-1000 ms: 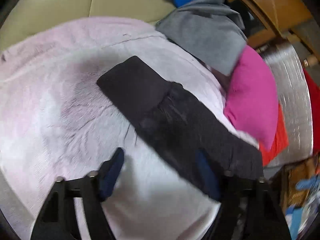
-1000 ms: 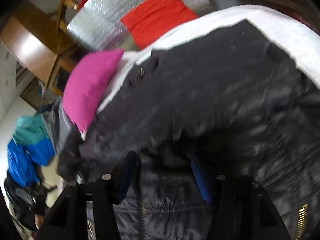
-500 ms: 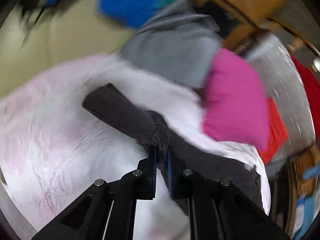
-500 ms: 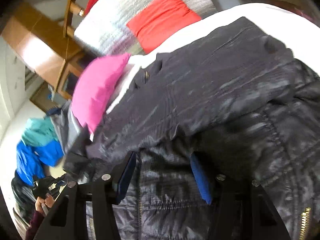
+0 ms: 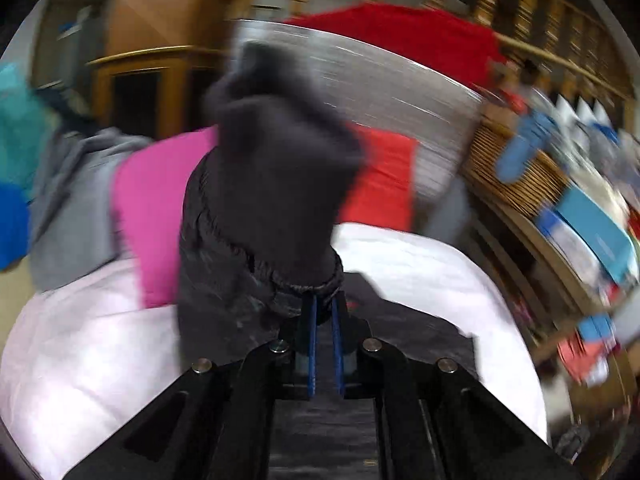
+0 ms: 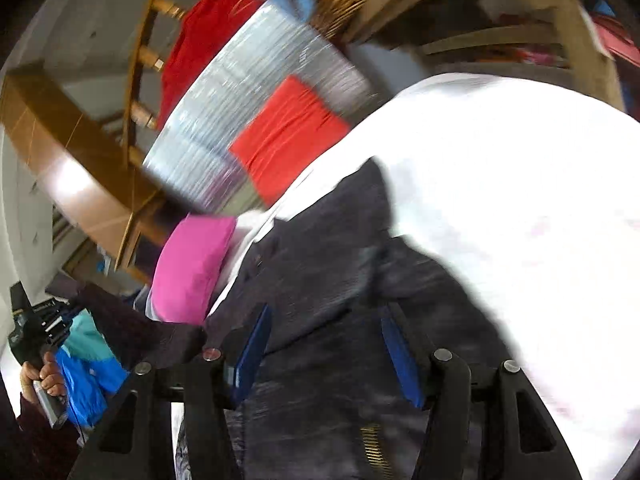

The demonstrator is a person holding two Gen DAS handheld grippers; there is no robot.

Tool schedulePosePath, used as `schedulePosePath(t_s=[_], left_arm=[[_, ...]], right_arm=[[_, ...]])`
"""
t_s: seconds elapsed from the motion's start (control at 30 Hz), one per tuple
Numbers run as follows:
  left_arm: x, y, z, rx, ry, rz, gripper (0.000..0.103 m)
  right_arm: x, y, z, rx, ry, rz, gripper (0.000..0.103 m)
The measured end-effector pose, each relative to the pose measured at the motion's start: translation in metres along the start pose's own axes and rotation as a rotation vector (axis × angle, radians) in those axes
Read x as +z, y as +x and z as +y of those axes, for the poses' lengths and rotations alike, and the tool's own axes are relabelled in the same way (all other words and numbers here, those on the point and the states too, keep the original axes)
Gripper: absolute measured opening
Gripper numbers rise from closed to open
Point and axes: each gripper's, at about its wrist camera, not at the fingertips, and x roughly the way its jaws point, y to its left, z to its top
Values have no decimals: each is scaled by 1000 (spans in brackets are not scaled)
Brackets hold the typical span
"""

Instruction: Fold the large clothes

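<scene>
The left gripper (image 5: 324, 312) is clamped on the elastic cuff of the black jacket's sleeve (image 5: 272, 184), whose knit end stands up ahead of the jaws. The right gripper (image 6: 324, 344) has its blue pads parted to a middling width over the black jacket (image 6: 340, 280), not pressing it; its shiny quilted body lies under and ahead of them. Beneath spreads a pale fleecy blanket (image 6: 500, 200). Beyond lie a magenta cushion (image 5: 152, 208), a red cloth (image 6: 288, 140) on silver foil sheeting (image 6: 240, 92), and wooden railings (image 5: 540, 28).
</scene>
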Motion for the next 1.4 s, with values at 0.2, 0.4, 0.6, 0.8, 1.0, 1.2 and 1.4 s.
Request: schedulePosePath(t_s=[0.2,0.4,0.6,0.8,1.0,1.2,1.4], left_arm=[[-28,46,-91,-141,93,85,7],[-51,61,-123,-180,182,164,61],[-44,66,-28,-34,63,178,65],[-65,81,119,180,-198,229,65],[-105,105,184,235,-297,321,65],[-120,132,195,134,-347,370,65],[-118,140,187,25,-353,366,65]], right_arm=[[8,-29,-37,-31,58,-35,64],[12,-36,-52,-56,75,-35,66],[19,-21,-40,-53,61,-10,66],[36,29,4,36,32,73,66],[66,126,49,25,34,194,66],[71,227,43,-132,181,300,65],[73,243,54,-134,178,211,12]])
